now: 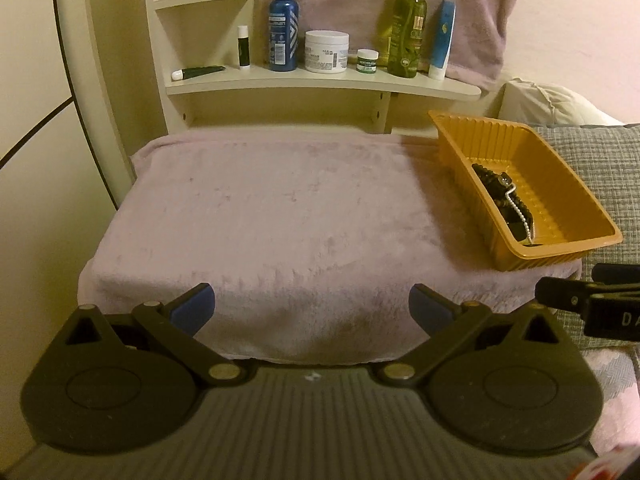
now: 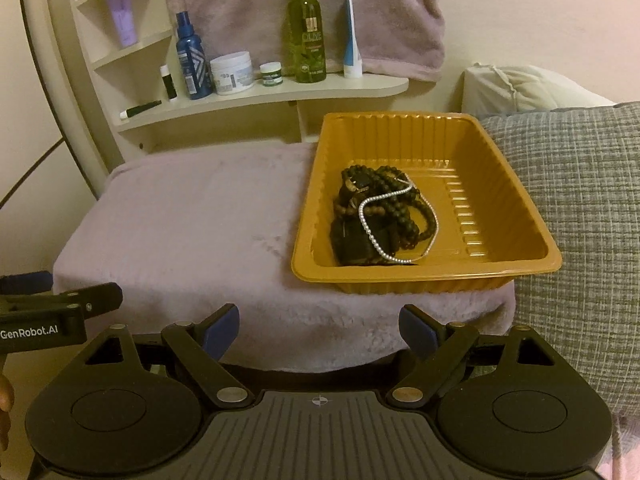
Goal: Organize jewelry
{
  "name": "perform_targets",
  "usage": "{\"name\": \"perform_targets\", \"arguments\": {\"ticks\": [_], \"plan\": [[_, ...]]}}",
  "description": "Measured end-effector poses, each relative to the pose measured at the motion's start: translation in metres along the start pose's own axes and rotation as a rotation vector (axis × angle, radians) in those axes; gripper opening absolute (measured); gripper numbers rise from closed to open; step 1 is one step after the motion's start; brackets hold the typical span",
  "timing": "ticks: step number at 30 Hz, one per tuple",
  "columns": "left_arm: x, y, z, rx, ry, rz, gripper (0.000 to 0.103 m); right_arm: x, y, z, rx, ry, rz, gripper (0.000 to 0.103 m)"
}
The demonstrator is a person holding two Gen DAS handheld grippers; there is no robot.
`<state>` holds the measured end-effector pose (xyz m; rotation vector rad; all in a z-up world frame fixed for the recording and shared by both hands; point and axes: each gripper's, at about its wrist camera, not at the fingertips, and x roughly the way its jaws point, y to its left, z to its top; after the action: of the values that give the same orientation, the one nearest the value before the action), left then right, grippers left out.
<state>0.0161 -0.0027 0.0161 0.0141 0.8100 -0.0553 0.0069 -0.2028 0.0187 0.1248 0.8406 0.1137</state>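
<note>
An orange plastic tray (image 2: 516,184) (image 1: 560,184) rests on the right part of a pink fuzzy towel (image 2: 180,232) (image 1: 260,220). Inside it lies a tangle of dark beaded strands (image 2: 400,208) (image 1: 494,184) with a pearl-like white chain (image 2: 370,232) (image 1: 514,208) draped over them. My right gripper (image 2: 320,330) stands open near the towel's front edge, short of the tray, with nothing between its blue pads. My left gripper (image 1: 312,308) is open too, over the towel's front middle, left of the tray. Each gripper shows at the other view's side edge.
A cream shelf (image 1: 320,80) behind the towel carries a blue spray bottle (image 1: 284,24), a white jar (image 1: 326,52), a green bottle (image 1: 408,28) and small tubes. A grey woven cushion (image 2: 580,220) lies right of the tray. A pink towel (image 2: 300,8) hangs on the wall.
</note>
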Motion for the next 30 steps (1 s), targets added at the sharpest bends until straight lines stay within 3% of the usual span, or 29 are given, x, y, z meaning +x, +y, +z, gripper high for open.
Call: {"name": "perform_targets", "arguments": {"ticks": [30], "plan": [[-0.003, -0.0035, 0.0001, 0.011, -0.012, -0.022, 0.103, 0.0005, -0.0017, -0.0007, 0.023, -0.017, -0.006, 0.087]]}}
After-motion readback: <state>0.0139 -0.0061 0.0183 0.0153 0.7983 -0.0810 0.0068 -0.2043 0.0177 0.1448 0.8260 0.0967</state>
